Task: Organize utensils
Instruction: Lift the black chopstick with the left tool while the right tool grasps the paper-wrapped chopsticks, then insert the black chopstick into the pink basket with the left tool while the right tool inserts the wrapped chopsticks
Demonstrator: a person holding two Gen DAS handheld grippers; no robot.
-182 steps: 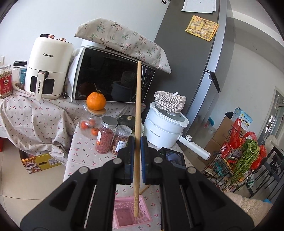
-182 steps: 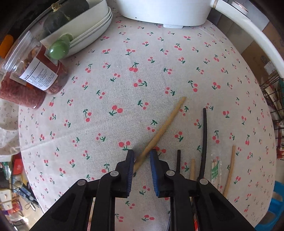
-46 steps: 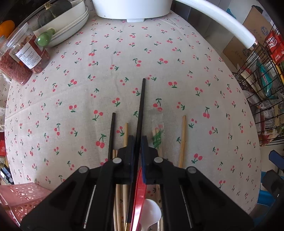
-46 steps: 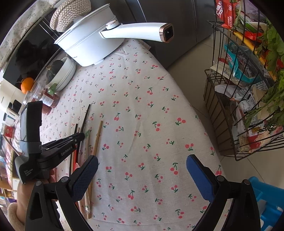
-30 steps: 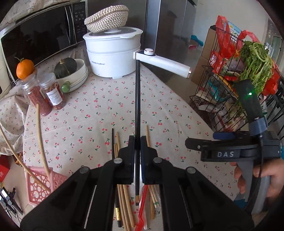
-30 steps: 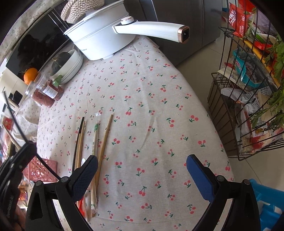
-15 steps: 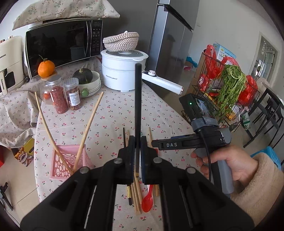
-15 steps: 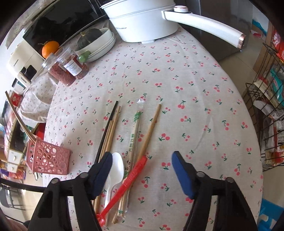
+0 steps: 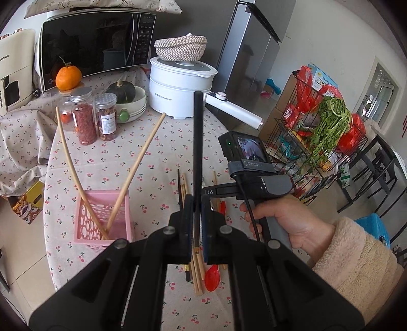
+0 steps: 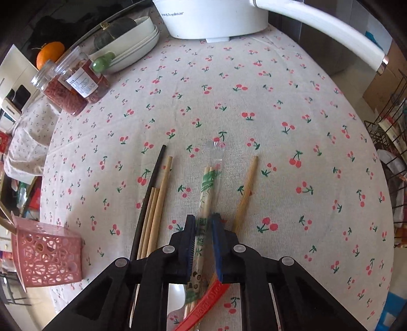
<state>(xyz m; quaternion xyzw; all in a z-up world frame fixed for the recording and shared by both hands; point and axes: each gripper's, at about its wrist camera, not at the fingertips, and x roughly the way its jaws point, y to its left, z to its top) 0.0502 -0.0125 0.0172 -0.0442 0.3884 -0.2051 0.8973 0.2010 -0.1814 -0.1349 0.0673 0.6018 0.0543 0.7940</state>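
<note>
Two wooden sticks (image 9: 132, 175) in one pink basket (image 9: 84, 229), one black chopstick (image 9: 197, 152) held upright, two jars (image 9: 84, 119), one orange (image 9: 68, 77), one white pot (image 9: 178, 86).

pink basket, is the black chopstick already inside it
No, the pink basket holds only two wooden sticks, while the black chopstick stands upright, clamped in the left tool.

The basket (image 10: 47, 250) stands left of the chopsticks (image 10: 152, 203) lying on the table (image 10: 292, 157); 2 jars (image 10: 76, 86) and the pot (image 10: 211, 17) stand behind them.
</note>
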